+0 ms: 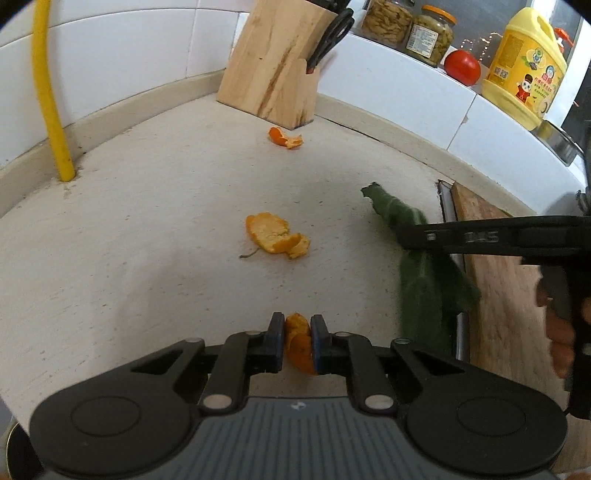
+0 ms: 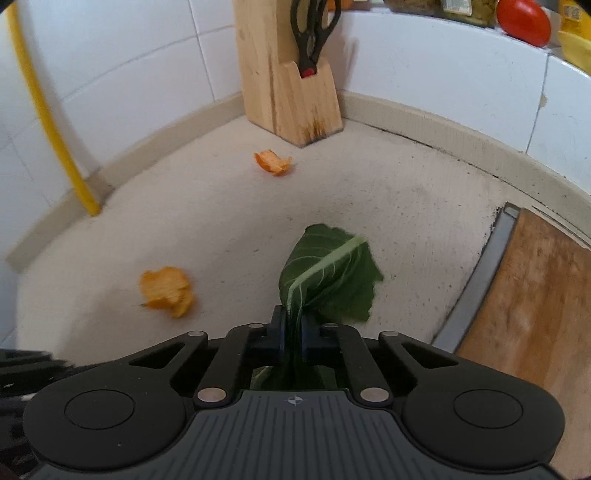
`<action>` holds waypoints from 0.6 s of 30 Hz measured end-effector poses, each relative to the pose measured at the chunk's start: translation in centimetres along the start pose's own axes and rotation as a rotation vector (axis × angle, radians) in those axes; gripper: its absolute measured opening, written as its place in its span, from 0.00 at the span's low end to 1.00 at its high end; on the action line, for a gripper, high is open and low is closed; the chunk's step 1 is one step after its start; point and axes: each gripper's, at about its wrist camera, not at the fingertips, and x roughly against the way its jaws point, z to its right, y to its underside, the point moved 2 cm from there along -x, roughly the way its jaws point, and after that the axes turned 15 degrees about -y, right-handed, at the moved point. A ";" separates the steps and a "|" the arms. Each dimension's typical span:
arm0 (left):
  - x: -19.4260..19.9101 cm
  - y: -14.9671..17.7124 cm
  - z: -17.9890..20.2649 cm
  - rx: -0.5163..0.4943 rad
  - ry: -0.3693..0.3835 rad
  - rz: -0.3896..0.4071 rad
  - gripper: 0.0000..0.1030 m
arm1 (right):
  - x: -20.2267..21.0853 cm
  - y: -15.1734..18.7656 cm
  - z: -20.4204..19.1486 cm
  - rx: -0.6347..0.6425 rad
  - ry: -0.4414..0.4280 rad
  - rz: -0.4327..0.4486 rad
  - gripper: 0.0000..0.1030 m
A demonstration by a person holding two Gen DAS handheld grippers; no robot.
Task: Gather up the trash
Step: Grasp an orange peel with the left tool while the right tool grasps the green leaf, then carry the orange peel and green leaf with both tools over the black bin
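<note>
A yellow hose (image 1: 50,92) is seen at 10 o'clock in the left wrist view, entering the counter (image 1: 147,229) by the tiled wall. The left gripper (image 1: 297,341) is clamped on an orange peel (image 1: 298,343), pinched between both pads at 6 o'clock. A second peel (image 1: 275,234) lies on the counter at centre; a third peel (image 1: 285,137) lies at 12 o'clock, just in front of the knife block (image 1: 273,62). At 3 o'clock the right gripper (image 2: 294,325) is closed on a green leaf (image 2: 328,273), whose blade is held between the pads and projects beyond them. A cutting board (image 2: 532,295) lies at 4 o'clock. Jars (image 1: 406,26), a tomato (image 1: 461,67) and a yellow bottle (image 1: 524,66) stand on the ledge at 1 to 2 o'clock
</note>
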 end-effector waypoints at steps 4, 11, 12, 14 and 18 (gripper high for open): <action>0.7 0.2 -0.8 0.005 -0.003 0.011 0.09 | 1.5 0.1 -1.2 -0.002 -0.018 0.033 0.09; 2.4 0.7 -2.4 0.030 -0.013 0.034 0.09 | 2.6 0.6 -4.0 0.022 -0.049 0.049 0.07; 2.6 0.8 -2.6 0.034 -0.014 0.037 0.09 | 2.7 0.6 -4.6 0.029 -0.056 0.049 0.07; 3.0 0.8 -3.1 0.038 -0.017 0.046 0.09 | 2.7 0.6 -5.6 0.042 -0.068 0.047 0.07; 3.9 1.0 -4.0 0.047 -0.023 0.065 0.09 | 2.9 0.6 -7.4 0.062 -0.094 0.048 0.07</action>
